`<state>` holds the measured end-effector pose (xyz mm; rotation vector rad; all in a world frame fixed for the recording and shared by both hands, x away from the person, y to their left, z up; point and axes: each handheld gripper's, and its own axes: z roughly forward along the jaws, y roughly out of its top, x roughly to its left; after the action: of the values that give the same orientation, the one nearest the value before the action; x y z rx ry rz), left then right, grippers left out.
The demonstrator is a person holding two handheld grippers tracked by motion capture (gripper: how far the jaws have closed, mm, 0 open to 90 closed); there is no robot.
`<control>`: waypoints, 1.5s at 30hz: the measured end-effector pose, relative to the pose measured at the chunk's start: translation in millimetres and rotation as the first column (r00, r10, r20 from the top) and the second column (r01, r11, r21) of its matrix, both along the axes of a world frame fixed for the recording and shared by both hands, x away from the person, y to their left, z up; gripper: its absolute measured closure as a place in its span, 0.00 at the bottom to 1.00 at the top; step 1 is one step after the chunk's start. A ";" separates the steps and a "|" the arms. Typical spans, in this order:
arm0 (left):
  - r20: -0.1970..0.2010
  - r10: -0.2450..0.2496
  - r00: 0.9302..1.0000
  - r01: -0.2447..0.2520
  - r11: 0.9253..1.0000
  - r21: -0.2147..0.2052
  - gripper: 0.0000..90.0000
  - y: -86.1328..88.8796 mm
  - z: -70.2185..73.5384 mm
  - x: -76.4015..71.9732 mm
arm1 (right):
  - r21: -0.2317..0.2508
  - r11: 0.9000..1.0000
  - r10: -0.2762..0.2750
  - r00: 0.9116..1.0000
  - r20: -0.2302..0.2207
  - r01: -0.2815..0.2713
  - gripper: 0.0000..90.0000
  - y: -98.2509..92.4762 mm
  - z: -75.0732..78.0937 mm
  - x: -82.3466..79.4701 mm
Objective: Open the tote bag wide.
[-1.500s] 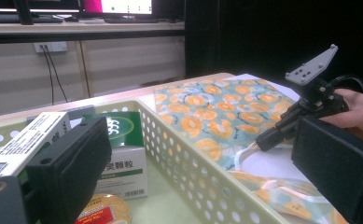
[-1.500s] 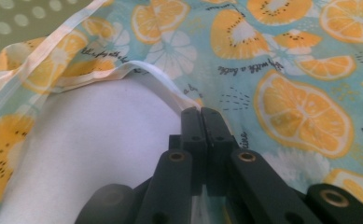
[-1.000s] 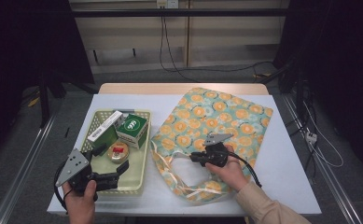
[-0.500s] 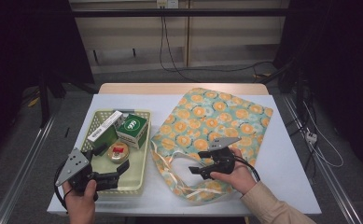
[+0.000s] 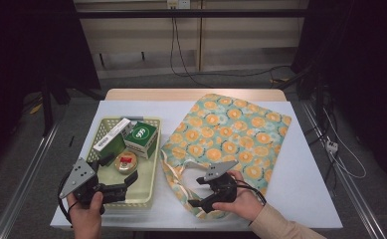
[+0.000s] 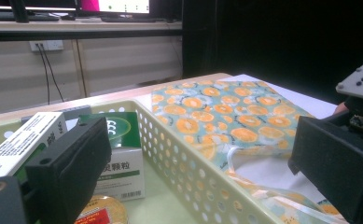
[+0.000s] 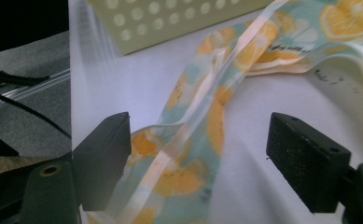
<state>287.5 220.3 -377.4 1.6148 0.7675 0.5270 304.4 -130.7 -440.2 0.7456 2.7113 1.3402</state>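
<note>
So the bag [image 5: 231, 137] lies flat, long axis running away across the desk [image 5: 310, 184], handle [image 7: 193, 126] between the right hand-held gripper's [image 5: 206, 194] just-opened jaws, untouched; left hand-held gripper [image 5: 116, 172] spread; bag's near edge hidden.

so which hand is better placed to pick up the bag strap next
Right, probably. The right gripper stands open with the tote bag's strap lying between its jaws. The left gripper is open over the basket.
</note>
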 end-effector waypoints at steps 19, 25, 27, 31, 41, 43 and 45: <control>0.003 -0.005 1.000 0.005 1.000 0.005 0.05 -2.4 0.1 3.7 | 0.042 0.999 0.000 0.999 -0.052 0.002 0.94 -21.2 1.1 9.8; 0.001 -0.005 1.000 0.005 1.000 0.004 0.05 -3.6 0.3 3.3 | 0.083 0.996 -0.032 0.998 -0.046 0.036 0.98 -37.0 14.7 16.4; -0.002 0.007 1.000 -0.007 1.000 0.003 0.05 -2.1 -0.3 3.2 | 0.106 0.992 -0.062 0.997 -0.038 0.066 0.98 -46.8 21.0 21.8; -0.001 0.011 1.000 -0.011 1.000 -0.006 0.05 0.1 0.6 3.5 | 0.117 0.989 -0.087 0.996 -0.027 0.090 0.99 -55.4 25.8 25.7; 0.013 0.008 1.000 -0.007 0.999 -0.034 0.04 -0.2 12.7 6.7 | 0.116 0.984 -0.132 0.991 -0.010 0.132 0.99 -77.2 38.3 45.6; 0.013 0.000 1.000 0.001 0.999 -0.036 0.04 -2.0 16.7 8.9 | 0.117 0.983 -0.142 0.990 -0.017 0.143 0.99 -83.0 40.1 51.1; 0.019 -0.009 1.000 0.010 0.999 -0.038 0.04 -4.3 21.0 12.2 | 0.116 0.981 -0.155 0.988 -0.023 0.157 0.99 -88.3 41.2 55.6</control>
<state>299.7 216.0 -356.4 1.5752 0.7513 0.5170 359.9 -219.0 -399.0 0.9579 2.5399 1.4723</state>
